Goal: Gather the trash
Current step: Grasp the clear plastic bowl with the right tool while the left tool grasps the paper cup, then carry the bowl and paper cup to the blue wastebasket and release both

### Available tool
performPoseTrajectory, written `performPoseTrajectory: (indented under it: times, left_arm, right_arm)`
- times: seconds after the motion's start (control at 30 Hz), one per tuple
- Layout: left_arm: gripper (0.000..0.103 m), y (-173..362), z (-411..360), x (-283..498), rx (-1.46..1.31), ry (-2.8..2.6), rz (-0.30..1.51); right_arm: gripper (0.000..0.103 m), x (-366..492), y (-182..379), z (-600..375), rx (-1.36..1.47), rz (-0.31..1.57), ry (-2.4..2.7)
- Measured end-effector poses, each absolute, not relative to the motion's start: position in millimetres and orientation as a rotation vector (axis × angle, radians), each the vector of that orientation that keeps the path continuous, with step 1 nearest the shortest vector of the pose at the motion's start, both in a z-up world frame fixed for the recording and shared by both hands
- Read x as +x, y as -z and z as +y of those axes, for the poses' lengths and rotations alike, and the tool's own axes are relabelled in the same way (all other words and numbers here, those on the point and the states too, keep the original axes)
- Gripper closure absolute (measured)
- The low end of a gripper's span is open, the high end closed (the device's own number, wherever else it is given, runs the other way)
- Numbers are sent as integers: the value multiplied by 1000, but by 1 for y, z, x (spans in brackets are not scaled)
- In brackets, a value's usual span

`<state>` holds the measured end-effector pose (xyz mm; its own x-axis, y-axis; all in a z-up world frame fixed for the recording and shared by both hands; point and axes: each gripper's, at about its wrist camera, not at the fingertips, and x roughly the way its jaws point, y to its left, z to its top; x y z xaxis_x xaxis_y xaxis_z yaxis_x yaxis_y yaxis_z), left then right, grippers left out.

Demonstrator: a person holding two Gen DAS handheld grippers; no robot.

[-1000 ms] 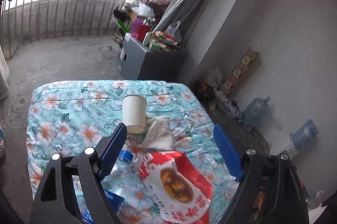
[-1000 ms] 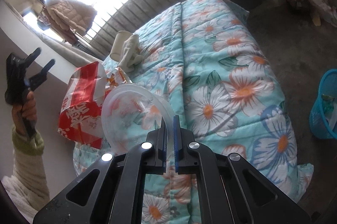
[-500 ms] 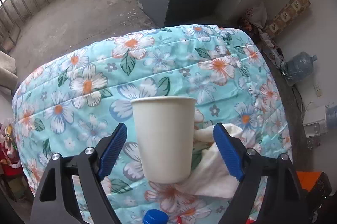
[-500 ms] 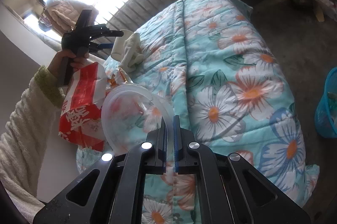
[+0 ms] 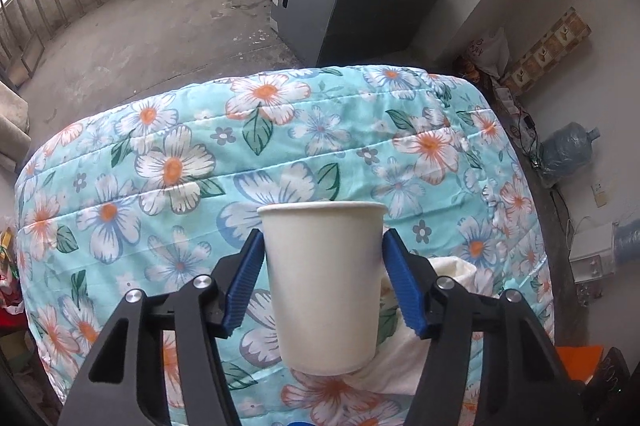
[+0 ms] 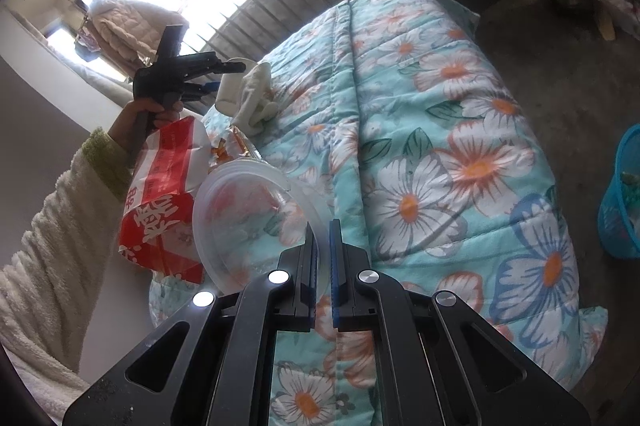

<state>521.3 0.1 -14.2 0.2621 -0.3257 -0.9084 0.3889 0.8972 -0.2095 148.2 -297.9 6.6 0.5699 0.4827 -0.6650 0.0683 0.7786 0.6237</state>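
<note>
Paper cup [image 5: 324, 286] stands upright on the quilt [image 5: 180, 162], toward its left edge, flanked by the left gripper [image 5: 323, 282] with blue pads at its walls. Squeezing gently should avoid crushing it. The right gripper [image 6: 322, 266] pinches a clear plastic lid [image 6: 248, 222].

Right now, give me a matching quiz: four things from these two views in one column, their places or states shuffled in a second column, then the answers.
1. white paper cup
2. clear round plastic lid
3. crumpled white tissue
4. blue mesh basket

A. on the floor beside the quilt
B. between the left gripper's blue pads
C. clamped edge-on in the right gripper
D. lying on the floral quilt behind the cup

Pairs: 1-B, 2-C, 3-D, 4-A
</note>
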Motion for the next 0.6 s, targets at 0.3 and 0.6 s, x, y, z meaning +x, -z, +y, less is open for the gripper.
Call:
performPoseTrajectory:
  times: [0.3,0.6]
  left_arm:
    - [46,-40,36,506,-62,463,1045]
    - [47,-116,74,444,-146,497,801]
  right_arm:
    - [99,135,-13,-303,691,928,-269]
    - [99,119,-17,-305,727,903,-264]
